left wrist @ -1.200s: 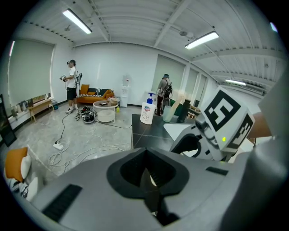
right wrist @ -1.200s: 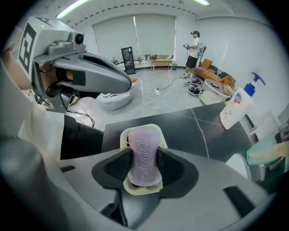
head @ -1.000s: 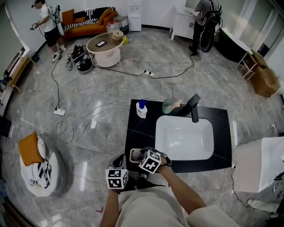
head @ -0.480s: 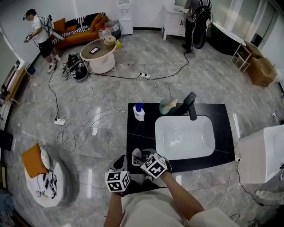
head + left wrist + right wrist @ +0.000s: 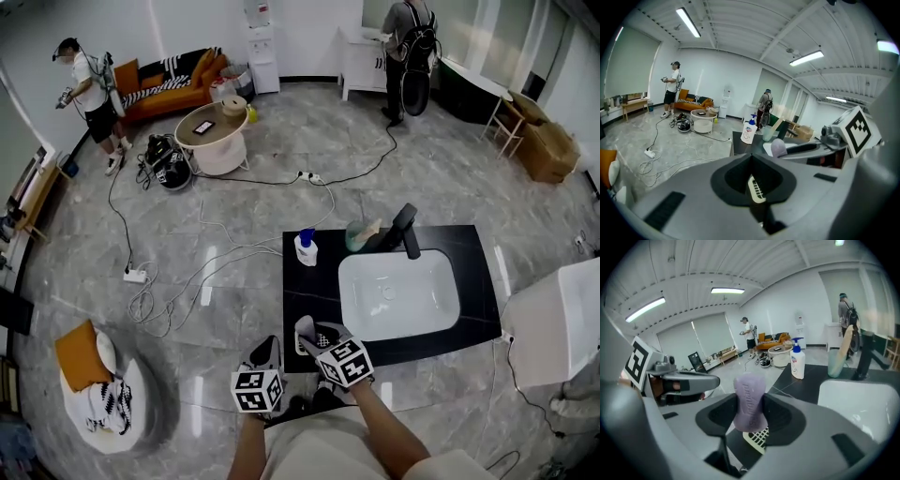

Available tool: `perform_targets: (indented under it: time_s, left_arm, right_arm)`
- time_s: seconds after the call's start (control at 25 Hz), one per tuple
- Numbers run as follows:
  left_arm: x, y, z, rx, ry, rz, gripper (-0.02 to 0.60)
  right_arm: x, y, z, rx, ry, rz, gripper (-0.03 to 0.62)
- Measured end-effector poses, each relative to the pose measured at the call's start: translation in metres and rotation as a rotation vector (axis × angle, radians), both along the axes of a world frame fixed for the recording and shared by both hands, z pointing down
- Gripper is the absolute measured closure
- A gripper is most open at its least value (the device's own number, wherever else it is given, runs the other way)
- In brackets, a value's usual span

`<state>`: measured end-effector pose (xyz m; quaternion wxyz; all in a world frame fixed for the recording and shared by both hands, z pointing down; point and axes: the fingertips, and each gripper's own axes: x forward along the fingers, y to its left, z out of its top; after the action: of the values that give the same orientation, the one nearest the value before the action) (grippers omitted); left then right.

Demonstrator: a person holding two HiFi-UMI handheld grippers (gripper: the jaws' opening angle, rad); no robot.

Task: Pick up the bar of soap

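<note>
Pinching purple bar of soap [image 5: 750,397] upright in right gripper [image 5: 750,409], hovering over slotted dish [image 5: 758,439] at 6 o'clock. Holding left gripper [image 5: 751,164] at 9 o'clock, jaws together, empty.

Bare counter [image 5: 309,295] strip beside the sink [image 5: 398,295], bottle [image 5: 305,249] at its far end.

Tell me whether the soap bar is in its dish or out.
Out: the purple soap bar sits clamped in the right claw, above the white slotted dish.
</note>
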<state>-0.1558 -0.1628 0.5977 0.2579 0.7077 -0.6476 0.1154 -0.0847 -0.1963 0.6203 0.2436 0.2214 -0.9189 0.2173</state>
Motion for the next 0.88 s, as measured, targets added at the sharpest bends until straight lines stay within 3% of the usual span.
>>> perform_targets:
  time_s: [0.2,0.48,0.88]
  left_arm:
    - [0.003,0.019,-0.005,0.000,0.004,0.027,0.575]
    - [0.011,0.033,-0.005,0.014,0.017,0.043,0.575]
    - [0.045,0.054,-0.003,0.029,0.018,0.136,0.575]
  right_arm:
    - [0.013,0.015,-0.015,-0.031,-0.108,0.134,0.414]
    - [0.043,0.033,-0.032,0.010,-0.172,0.239,0.414]
    - [0.086,0.060,-0.034,0.039,-0.231,0.399,0.414]
